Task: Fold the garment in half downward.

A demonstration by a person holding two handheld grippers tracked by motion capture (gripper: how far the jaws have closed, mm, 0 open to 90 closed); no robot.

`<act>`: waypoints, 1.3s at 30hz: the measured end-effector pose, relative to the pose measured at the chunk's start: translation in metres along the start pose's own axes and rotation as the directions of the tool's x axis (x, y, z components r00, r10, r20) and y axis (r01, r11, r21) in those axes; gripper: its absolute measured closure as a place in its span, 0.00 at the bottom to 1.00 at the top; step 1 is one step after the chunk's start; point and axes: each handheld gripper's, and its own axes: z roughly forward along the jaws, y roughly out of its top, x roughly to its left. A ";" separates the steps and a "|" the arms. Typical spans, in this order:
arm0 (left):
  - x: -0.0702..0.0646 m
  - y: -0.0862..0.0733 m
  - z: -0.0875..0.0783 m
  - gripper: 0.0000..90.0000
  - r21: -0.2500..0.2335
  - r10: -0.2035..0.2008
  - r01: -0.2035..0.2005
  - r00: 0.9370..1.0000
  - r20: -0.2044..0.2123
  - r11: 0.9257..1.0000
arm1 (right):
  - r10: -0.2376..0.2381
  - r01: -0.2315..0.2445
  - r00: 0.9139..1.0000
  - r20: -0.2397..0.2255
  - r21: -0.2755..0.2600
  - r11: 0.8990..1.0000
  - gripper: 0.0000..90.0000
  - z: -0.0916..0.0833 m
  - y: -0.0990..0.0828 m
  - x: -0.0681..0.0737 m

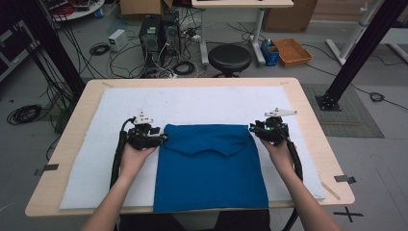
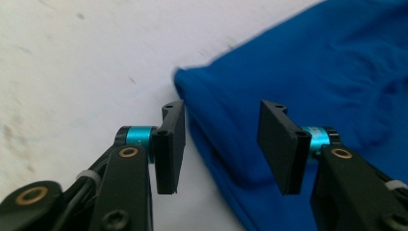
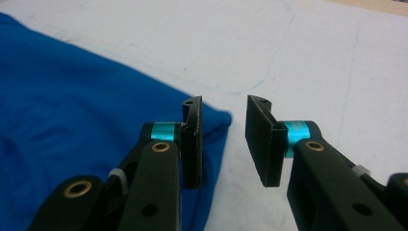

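White mat (image 1: 192,103) under folded blue cloth (image 1: 211,168); both grippers' fingers (image 2: 173,144) parted, empty.

The folded cloth (image 1: 211,168) lies on the mat (image 1: 86,163), which covers most of the table (image 1: 308,101). The cloth sits in the middle and reaches to the near edge of the table. The left gripper (image 1: 161,138) is at the far left corner of the cloth, and the right gripper (image 1: 254,129) is at the far right corner. Behind the table, on the floor, stands a stool (image 1: 229,58). A box (image 1: 291,51) is to the right of the stool, and cables (image 1: 173,67) lie to its left.
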 end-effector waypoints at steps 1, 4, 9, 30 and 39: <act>-0.003 -0.003 0.000 0.59 0.004 -0.010 0.010 1.000 0.009 1.000 | 0.000 0.000 1.000 0.002 -0.005 1.000 0.76 -0.004 -0.004 0.004; -0.007 -0.008 0.002 0.64 0.032 -0.046 0.046 0.999 0.003 0.998 | 0.011 -0.010 1.000 -0.010 0.005 1.000 0.76 -0.010 -0.012 0.011; -0.008 -0.011 0.007 0.71 0.060 -0.085 0.086 0.996 -0.016 0.995 | 0.029 -0.027 0.999 -0.027 0.036 0.999 0.76 -0.011 -0.021 0.019; -0.013 -0.011 0.010 0.98 0.045 -0.051 0.052 0.998 -0.024 0.998 | 0.004 0.002 0.999 -0.045 0.129 0.992 0.90 0.016 -0.027 0.030; -0.013 -0.010 0.008 0.99 0.037 -0.047 0.048 0.999 -0.012 0.998 | -0.019 0.025 0.998 -0.056 0.112 0.993 0.96 0.012 -0.026 0.030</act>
